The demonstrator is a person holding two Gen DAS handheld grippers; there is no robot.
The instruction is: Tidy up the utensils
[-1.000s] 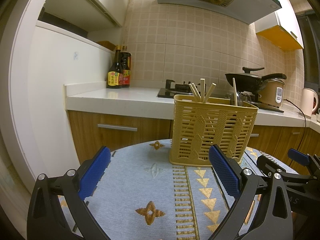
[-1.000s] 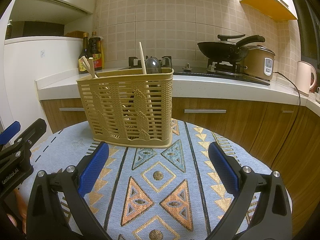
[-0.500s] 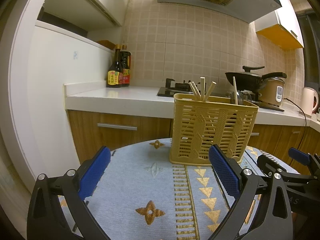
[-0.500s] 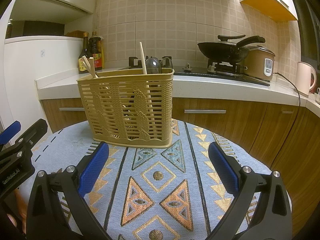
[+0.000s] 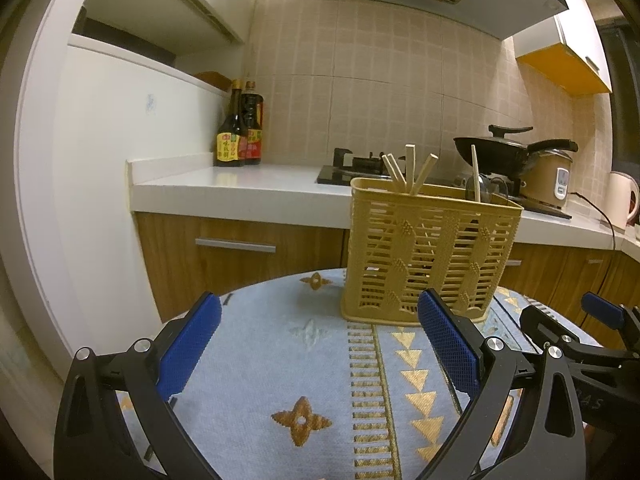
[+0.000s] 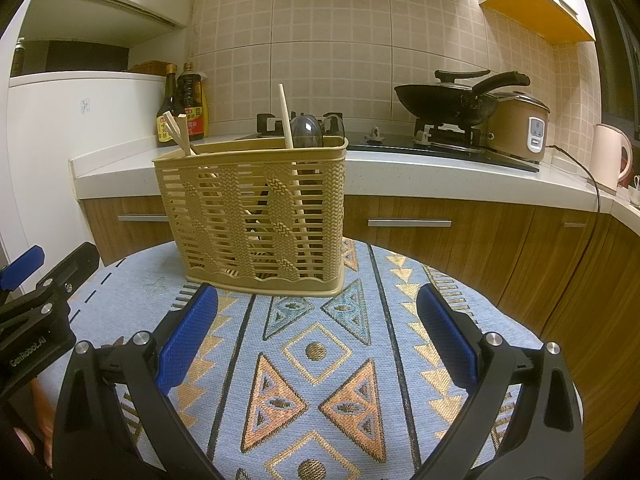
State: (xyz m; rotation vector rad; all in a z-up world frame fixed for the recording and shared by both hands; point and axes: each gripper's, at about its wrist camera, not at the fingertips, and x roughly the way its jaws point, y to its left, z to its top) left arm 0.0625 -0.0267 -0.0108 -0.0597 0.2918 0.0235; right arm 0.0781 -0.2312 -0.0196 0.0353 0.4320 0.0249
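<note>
utensil basket (image 6: 256, 216) on the table beyond both grippers' spread, empty fingers (image 6: 188, 336)

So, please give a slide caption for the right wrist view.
Open right tool faces a yellow utensil basket holding chopsticks on a patterned tablecloth.

left gripper (image 5: 318, 340): jaws spread wide, blue pads (image 5: 188, 346) holding nothing, above the tablecloth (image 5: 280, 368)
utensil basket (image 5: 430, 258): tan, upright on the cloth, beyond the right pad
chopsticks (image 5: 408, 170): standing in the basket's left end
right gripper (image 5: 600, 332): partly in view at the lower right edge
sauce bottles (image 5: 240, 128): on the white counter (image 5: 240, 188)
</note>
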